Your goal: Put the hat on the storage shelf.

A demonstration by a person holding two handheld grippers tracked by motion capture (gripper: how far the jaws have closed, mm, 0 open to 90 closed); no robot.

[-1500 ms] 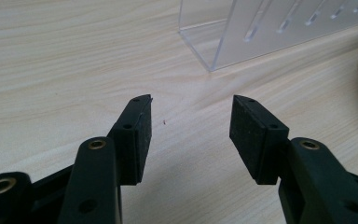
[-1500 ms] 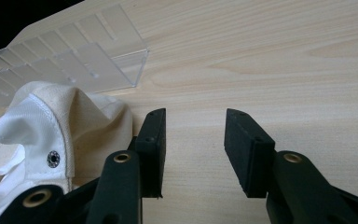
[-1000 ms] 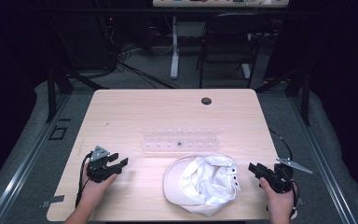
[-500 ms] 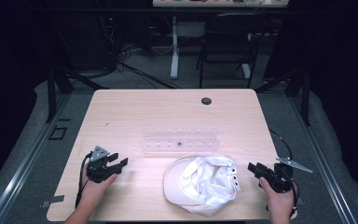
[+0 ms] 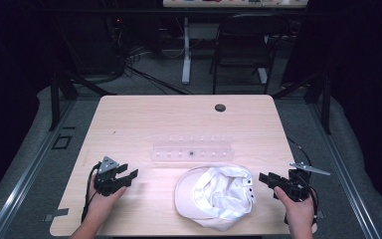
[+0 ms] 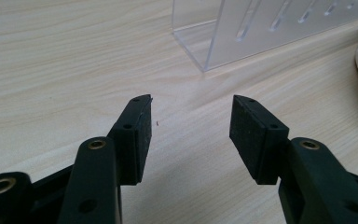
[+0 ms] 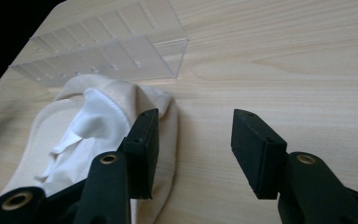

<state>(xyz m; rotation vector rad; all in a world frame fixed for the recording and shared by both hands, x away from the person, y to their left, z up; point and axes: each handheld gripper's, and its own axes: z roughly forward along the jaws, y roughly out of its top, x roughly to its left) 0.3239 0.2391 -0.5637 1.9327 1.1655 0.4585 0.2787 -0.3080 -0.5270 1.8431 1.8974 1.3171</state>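
Cap: white, no legible writing | left gripper: fingers apart, empty | right gripper: fingers apart, empty

Table: pale wood-grain top, smooth, matt.
Cap: cream cloth outside, soft and creased; white lining.
Rack: clear plastic, glossy, slotted.
Left gripper: black matt plastic, pads finely textured.
Right gripper: same finish, brass-coloured rivets.
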